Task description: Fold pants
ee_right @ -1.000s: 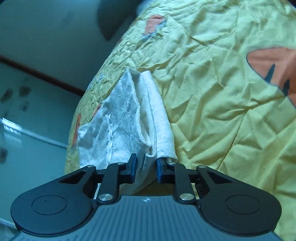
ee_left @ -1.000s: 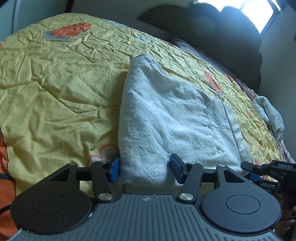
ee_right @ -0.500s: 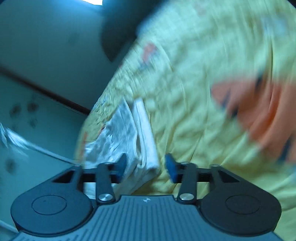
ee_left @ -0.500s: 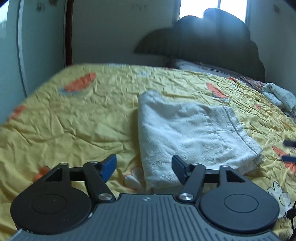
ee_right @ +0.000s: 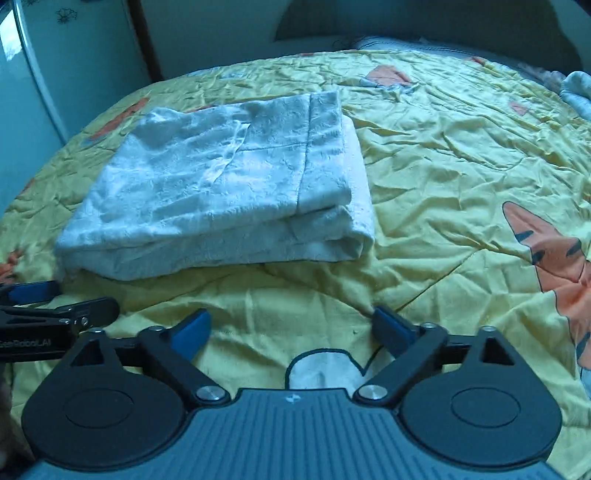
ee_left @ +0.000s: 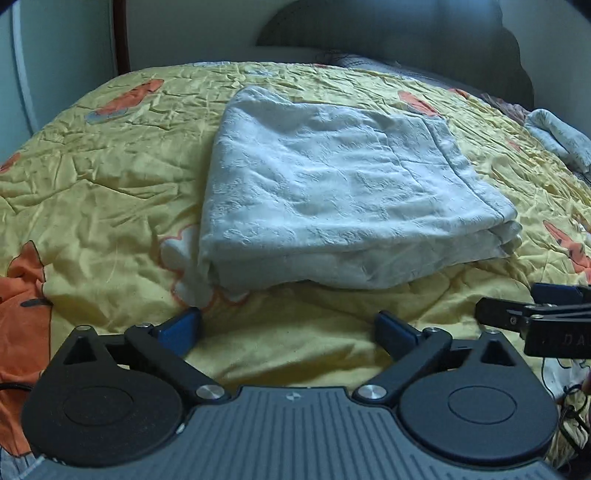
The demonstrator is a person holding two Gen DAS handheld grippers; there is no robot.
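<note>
Both grippers sit nearest the cameras, low over the bed. Left gripper (ee_left: 288, 326) has its jaws wide and opening, with only yellow quilt (ee_left: 92, 206) between its blue pads (ee_left: 181, 328); nothing is held. Right gripper (ee_right: 291, 330) is the same: jaws spread and opening, bare quilt and a white patch of the print between its pads (ee_right: 194, 328), no cloth in them. Each gripper shows at the edge of the other's view, the right one at the right of the left wrist view, the left one at the left of the right wrist view, so they are side by side and apart.

Just beyond the pads lie the pants (ee_left: 332, 184), white and textured, folded into a flat stack of several layers on the quilt. Their near folded edge faces the grippers and is clear of both. In the right wrist view the pants (ee_right: 221, 184) lie left of centre; a seam runs across the top layer.

The quilt is wrinkled, with orange cartoon prints (ee_right: 554, 251). Farther right, another pale cloth (ee_left: 557, 138) lies bunched near the bed's edge. Behind stands a dark headboard (ee_left: 406, 33), and at the far left a pale wall with a dark wooden strip (ee_left: 120, 37).
</note>
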